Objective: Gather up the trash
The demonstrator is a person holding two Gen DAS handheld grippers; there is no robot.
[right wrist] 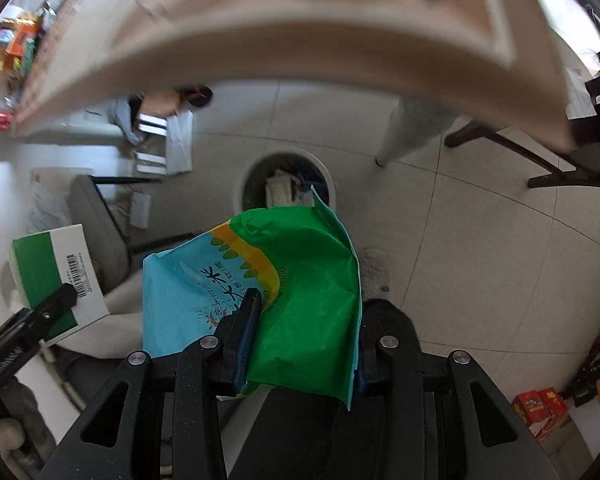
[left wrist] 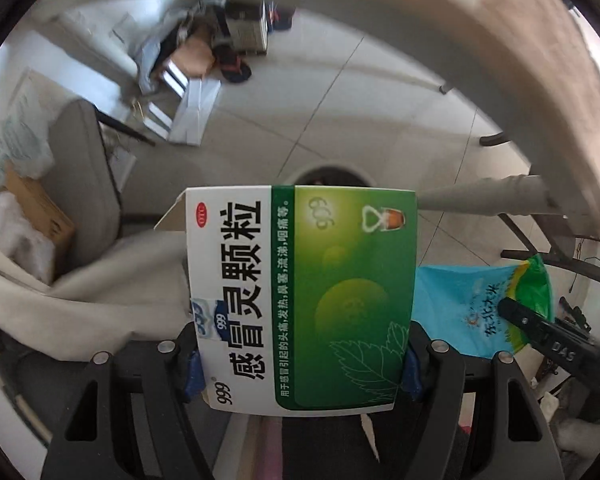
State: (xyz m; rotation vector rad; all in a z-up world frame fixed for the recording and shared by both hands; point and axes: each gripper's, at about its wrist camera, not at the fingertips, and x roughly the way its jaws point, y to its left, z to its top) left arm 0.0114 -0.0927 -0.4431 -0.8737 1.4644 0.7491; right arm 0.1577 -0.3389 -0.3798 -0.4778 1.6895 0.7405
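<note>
Above tiled floor (right wrist: 480, 240), both grippers loaded. Left gripper (left wrist: 302, 364) clamped on green/white medicine box (left wrist: 300, 292), held upright in air. Right gripper (right wrist: 302, 344) clamped on crumpled blue/green rice bag (right wrist: 260, 292). Round trash bin (right wrist: 248, 188) on floor just beyond bag, w/ rubbish inside.

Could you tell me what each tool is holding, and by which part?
Left tool clamps the medicine box across its lower end. Right tool pinches the rice bag at its lower, crumpled part.
</note>
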